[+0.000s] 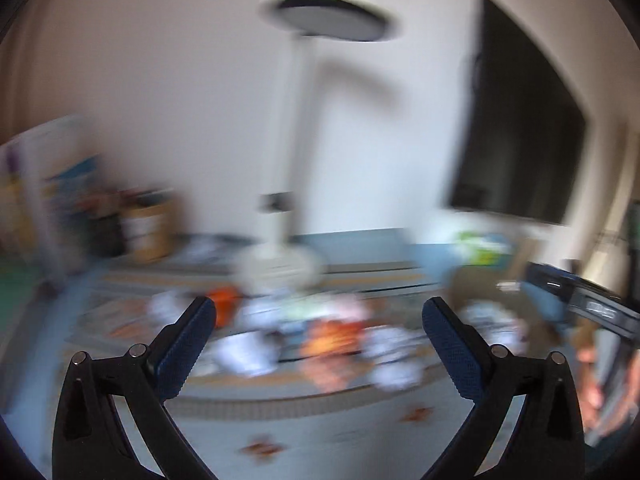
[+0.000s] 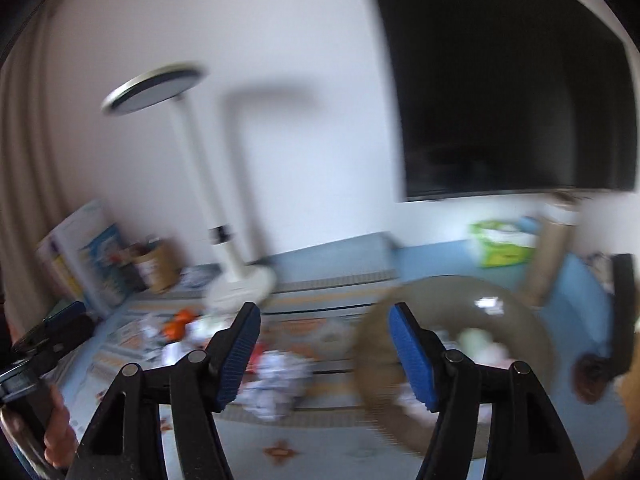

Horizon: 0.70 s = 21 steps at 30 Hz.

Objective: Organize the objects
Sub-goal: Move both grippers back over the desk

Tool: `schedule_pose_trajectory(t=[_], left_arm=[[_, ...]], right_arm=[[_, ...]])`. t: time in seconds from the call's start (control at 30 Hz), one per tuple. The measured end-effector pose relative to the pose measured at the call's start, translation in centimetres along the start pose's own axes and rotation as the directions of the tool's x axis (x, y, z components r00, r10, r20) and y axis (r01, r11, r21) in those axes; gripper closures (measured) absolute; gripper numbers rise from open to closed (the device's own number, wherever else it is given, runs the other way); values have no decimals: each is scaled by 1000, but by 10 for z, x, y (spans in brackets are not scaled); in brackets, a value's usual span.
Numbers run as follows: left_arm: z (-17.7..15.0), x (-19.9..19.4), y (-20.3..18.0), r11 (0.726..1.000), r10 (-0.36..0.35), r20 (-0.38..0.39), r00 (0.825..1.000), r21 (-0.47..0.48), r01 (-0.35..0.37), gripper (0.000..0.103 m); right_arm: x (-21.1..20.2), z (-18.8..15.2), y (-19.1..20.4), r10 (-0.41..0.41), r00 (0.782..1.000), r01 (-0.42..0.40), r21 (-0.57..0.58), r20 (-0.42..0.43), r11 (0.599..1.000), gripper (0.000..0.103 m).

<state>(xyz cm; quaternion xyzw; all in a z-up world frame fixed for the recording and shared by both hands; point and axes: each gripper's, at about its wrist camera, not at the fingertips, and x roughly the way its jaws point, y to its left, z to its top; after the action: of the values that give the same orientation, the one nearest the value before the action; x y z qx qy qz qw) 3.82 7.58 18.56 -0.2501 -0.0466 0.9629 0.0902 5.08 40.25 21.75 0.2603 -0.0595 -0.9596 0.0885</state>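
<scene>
Objects (image 1: 320,332): blurred heap of white, orange and pale bits on the patterned mat (image 1: 360,432), ahead of both grippers, nothing held. Can't tell individual items.

Left gripper (image 1: 319,312): jaws spread wide, blue pads (image 1: 188,344) bare, pile showing between them but further out. Right gripper (image 2: 325,320): jaws also apart, empty. Its right pad overlaps a brown translucent round bowl (image 2: 500,304) in the picture; contact unclear from blur. Bowl sits on the mat right of the heap (image 2: 276,380), pale items inside.

Beyond the heap: white floor lamp (image 1: 288,152) with disc head, base on the mat edge against the wall. Left of it a cardboard tub (image 2: 158,266) and boxes (image 2: 96,252). Dark TV (image 2: 508,80) on the wall to the right, green pack (image 2: 504,242) below it.

Both views motion-blurred.
</scene>
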Motion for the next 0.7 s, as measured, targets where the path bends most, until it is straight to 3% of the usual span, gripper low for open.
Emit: schedule_pose_trajectory(t=[0.1,0.17,0.3,0.43,0.57,0.7], left_arm=[[-33,17,44,991,118,-60,991,-55,-121,0],[-65,41,67,977,194,-121,974,-69,-203,0],[-101,71,90,956,272,-164,948,-64,-285,1],[-109,75,100,951,280,-154,948,-88,-296,1],[-112,81,104,956,254,-186,949,-102,-276,1],[-113,81,103,955,256,-184,949,-106,-278,1]], right_arm=[[26,-25,44,72,996,-74,-46,-53,996,37],[47,-54,69,71,994,-79,-91,-79,993,37],[92,-108,94,104,981,-124,-117,-163,985,37],[119,-132,97,39,984,-71,-185,-172,980,37],[128,-135,87,28,982,-58,-164,-185,985,37],[127,-134,83,17,988,-40,-150,-151,988,26]])
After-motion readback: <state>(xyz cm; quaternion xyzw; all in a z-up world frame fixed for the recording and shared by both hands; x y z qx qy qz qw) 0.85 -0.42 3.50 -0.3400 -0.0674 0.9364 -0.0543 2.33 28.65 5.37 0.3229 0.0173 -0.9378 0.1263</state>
